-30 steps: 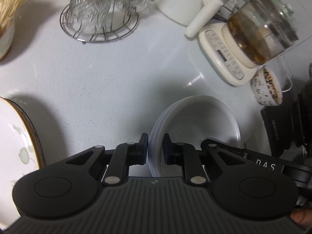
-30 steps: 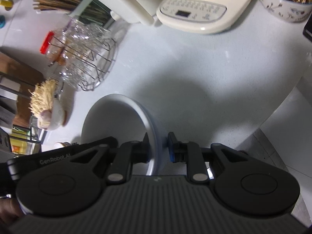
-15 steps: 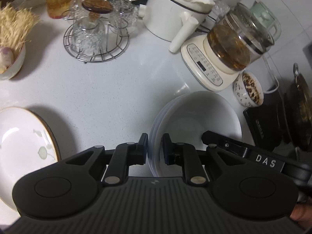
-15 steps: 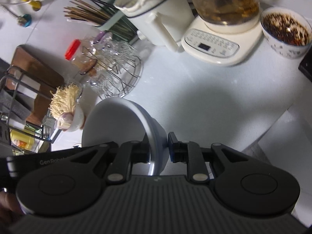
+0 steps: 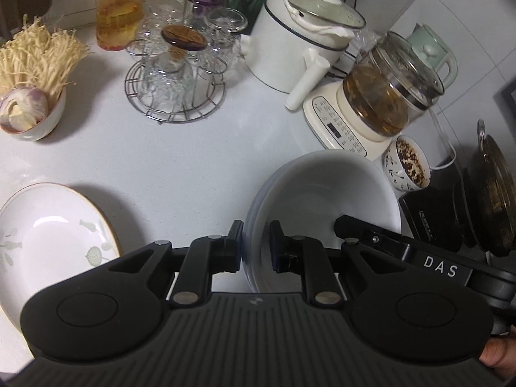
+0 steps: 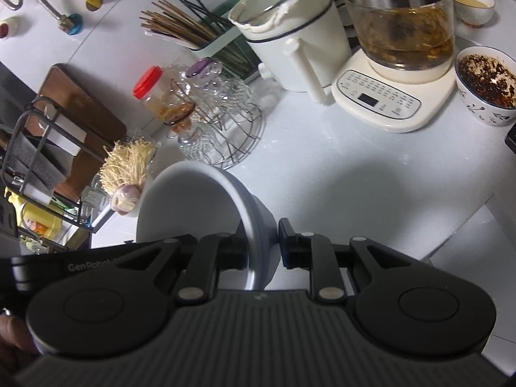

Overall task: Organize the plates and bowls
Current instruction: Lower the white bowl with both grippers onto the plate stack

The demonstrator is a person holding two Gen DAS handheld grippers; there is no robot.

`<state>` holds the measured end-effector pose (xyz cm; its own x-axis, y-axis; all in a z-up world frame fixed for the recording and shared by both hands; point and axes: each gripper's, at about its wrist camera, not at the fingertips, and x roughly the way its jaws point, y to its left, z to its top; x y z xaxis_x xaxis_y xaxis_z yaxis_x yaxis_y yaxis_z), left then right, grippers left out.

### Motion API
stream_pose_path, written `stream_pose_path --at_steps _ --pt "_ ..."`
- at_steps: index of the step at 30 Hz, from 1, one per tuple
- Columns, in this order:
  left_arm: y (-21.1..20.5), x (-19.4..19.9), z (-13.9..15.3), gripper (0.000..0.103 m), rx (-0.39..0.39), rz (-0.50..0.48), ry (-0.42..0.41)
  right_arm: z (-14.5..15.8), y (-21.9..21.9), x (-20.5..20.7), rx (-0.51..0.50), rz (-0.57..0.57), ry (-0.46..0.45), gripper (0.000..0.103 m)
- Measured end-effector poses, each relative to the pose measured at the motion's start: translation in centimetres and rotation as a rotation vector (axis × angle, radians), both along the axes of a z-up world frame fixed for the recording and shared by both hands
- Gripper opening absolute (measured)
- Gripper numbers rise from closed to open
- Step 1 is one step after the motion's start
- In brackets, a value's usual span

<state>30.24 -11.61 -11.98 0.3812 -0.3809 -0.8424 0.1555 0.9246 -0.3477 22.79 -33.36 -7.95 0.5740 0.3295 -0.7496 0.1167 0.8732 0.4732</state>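
Writing first: white caps "DAS" on the black arm at lower right of the left wrist view; that arm is the right tongs' body reaching in. In the right wrist view, "GenRobot" in pale letters on the black arm at lower left, rest of the word cut off. Print on the black box [image 5: 429,222] at right edge of the left view is too small to read; same for the button panel of the cream kettle base [image 6: 383,96].

Left tongs [image 5: 255,245]: clenched on the near rim of the stack of white bowls [image 5: 322,193], one pad outside the wall, the other inside. Stack sits centre-right in that frame, just ahead of the pads, layered rims showing on its left side.

Right tongs [image 6: 262,243]: also clenched on the stack of white bowls [image 6: 193,203], on its opposite rim; bowl opens toward the left of that frame, rim edge running up btwn the pads. So both tongs grip the same stack, above the white counter [image 5: 193,148].

Gold-rimmed plate [image 5: 48,235] w/ leaf pattern lies on the counter at lower left of the left view, well apart from the stack. Small patterned bowl [image 5: 408,167] w/ dark flakes sits just past the stack's far right rim.
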Motion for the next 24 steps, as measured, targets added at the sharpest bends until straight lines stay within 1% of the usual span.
stream_pose_path --at_steps 5,14,24 --pt "2.0 -0.7 0.5 0.019 -0.010 0.019 -0.016 0.6 1.7 0.2 -0.015 0.028 -0.015 0.022" --pt "7.3 -2.0 1.2 0.019 -0.019 0.074 -0.045 1.0 6.9 0.1 -0.031 0.084 -0.042 0.022" --pt "14.8 -3.8 0.2 0.019 -0.035 0.133 -0.031 0.4 13.3 -0.1 -0.032 0.134 -0.037 0.023"
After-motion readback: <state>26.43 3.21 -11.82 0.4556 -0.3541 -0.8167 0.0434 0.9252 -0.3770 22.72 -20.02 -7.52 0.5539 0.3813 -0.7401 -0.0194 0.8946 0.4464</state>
